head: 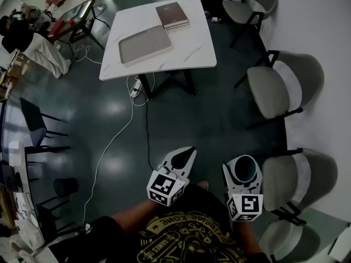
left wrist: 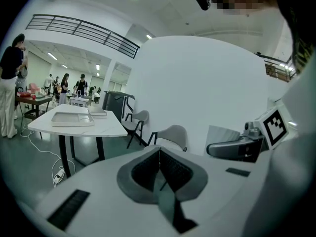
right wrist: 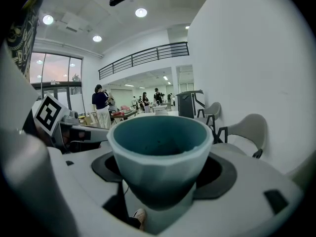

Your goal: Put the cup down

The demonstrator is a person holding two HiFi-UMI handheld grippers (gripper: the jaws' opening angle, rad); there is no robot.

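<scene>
Two grippers, lower frame: my right gripper [head: 243, 166] holds the teal cup [right wrist: 158, 147] upright, jaws spread wide around it, presumably for level carrying; left gripper [head: 186, 154] closed, empty; white table [head: 186, 48] upper centre, well apart.

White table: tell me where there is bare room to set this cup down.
Best: the right side of the table, bordered by the tray, the brown book and the near edge. A narrower strip runs along the near edge below the tray. Crowded: the middle and far edge.
</scene>
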